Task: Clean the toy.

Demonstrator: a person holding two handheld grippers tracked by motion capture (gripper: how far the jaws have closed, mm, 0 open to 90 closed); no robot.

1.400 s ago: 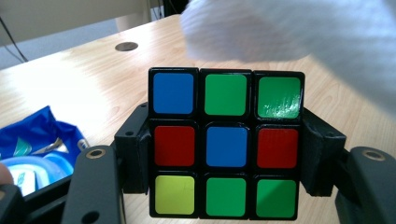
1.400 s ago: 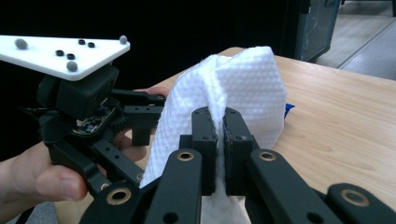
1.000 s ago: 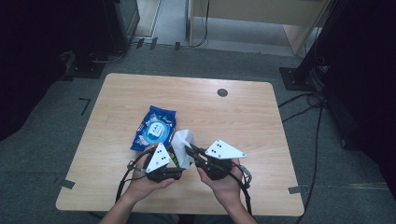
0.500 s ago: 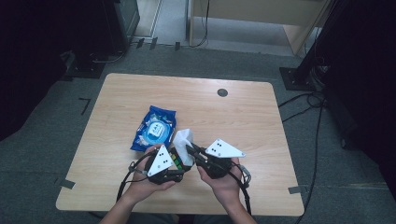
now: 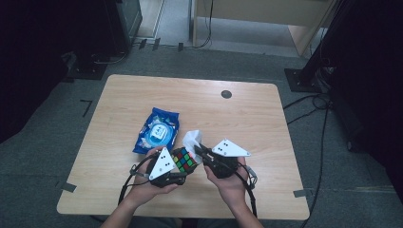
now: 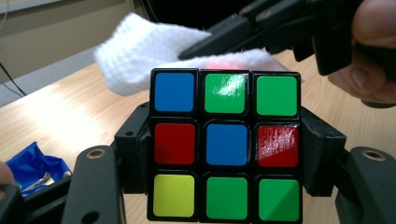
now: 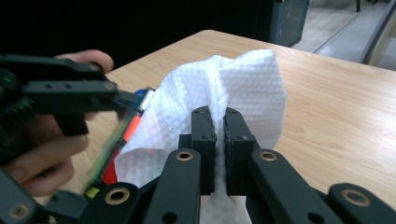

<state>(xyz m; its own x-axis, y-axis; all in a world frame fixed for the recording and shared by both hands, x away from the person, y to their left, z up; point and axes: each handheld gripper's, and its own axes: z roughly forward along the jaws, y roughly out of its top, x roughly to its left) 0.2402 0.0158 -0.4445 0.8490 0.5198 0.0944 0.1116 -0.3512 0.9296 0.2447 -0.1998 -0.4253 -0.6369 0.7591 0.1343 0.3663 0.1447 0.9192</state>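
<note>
Between the left tool (image 6: 224,154) jaws: the cube (image 6: 225,144).

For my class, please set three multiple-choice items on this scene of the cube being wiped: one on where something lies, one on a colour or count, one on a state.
1. Where does the blue wipes packet lie on the table?
A. Beyond the left gripper, nearer the table's left side
B. At the far right corner
C. Under the cube

2. How many green squares show on the face of the cube seen in the left gripper view?
A. Two
B. Four
C. Six

3. How is the white wipe held?
A. It lies loose on the table
B. The right gripper is shut on it
C. The left gripper pinches it

Answers: 1 A, the high view shows the packet just past the left gripper, left of the middle. 2 B, two in the top row and two in the bottom row. 3 B, the right gripper view shows its jaws closed with the wipe between them.
</note>
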